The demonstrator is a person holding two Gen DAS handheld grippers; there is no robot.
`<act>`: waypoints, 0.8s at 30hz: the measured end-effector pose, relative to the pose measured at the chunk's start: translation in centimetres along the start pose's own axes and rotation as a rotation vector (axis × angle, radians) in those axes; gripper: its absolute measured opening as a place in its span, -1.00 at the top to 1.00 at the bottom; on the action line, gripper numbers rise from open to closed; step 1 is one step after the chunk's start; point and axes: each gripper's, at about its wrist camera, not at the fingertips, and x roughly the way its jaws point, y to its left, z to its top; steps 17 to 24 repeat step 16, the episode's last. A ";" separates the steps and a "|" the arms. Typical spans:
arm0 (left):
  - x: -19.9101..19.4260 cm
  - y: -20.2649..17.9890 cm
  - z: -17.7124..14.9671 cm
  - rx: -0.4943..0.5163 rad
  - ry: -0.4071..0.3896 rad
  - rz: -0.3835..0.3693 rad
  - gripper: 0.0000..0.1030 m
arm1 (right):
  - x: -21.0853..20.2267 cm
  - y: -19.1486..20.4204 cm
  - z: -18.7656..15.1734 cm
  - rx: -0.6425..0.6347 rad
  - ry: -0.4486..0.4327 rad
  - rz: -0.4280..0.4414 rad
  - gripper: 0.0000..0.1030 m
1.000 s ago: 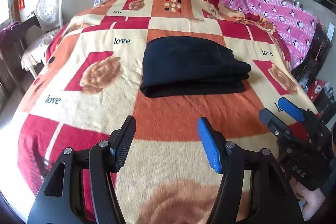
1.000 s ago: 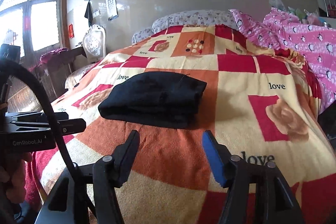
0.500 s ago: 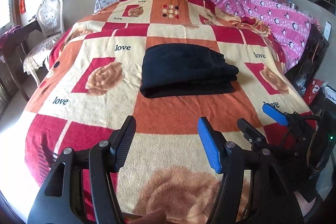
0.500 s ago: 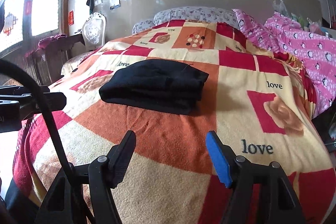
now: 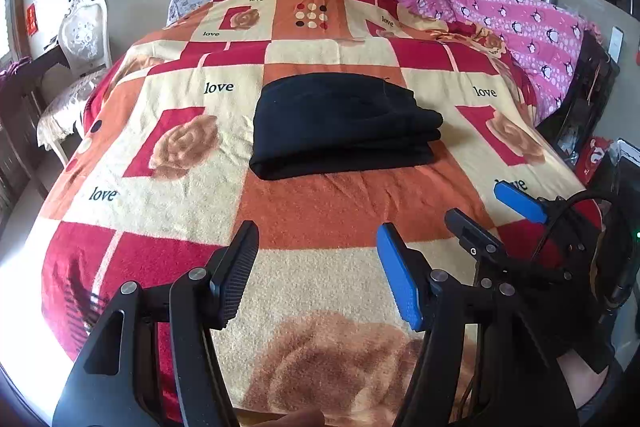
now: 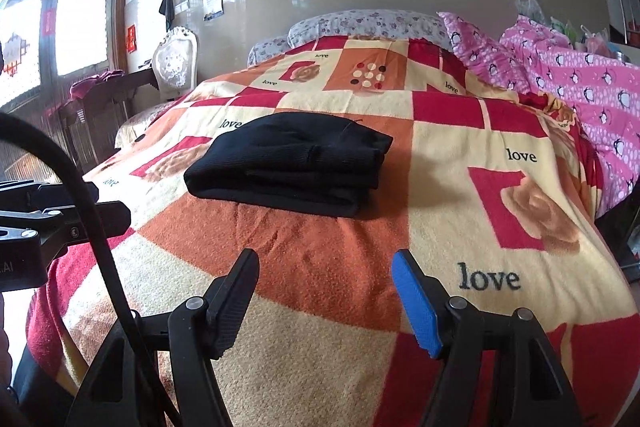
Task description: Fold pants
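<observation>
Fleecy red, orange and cream patchwork blanket [image 5: 328,211] printed "love", folded black pants [image 5: 340,127] lying on it, left gripper [image 5: 316,267] and right gripper [image 6: 326,291] tilted downward, both gaping, empty.

The pants [image 5: 340,125] are plain black. The blanket [image 5: 160,163] under them is checked in red, orange and cream, with tan roses and black "love" lettering. Beside it the quilt [image 5: 516,19] is pink with penguins. Each tongs has one black and one blue pad.
</observation>
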 end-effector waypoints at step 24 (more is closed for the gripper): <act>-0.7 -1.7 -0.4 0.061 -0.057 -0.028 -0.37 | 0.0 -0.2 0.0 0.008 0.001 0.010 -0.30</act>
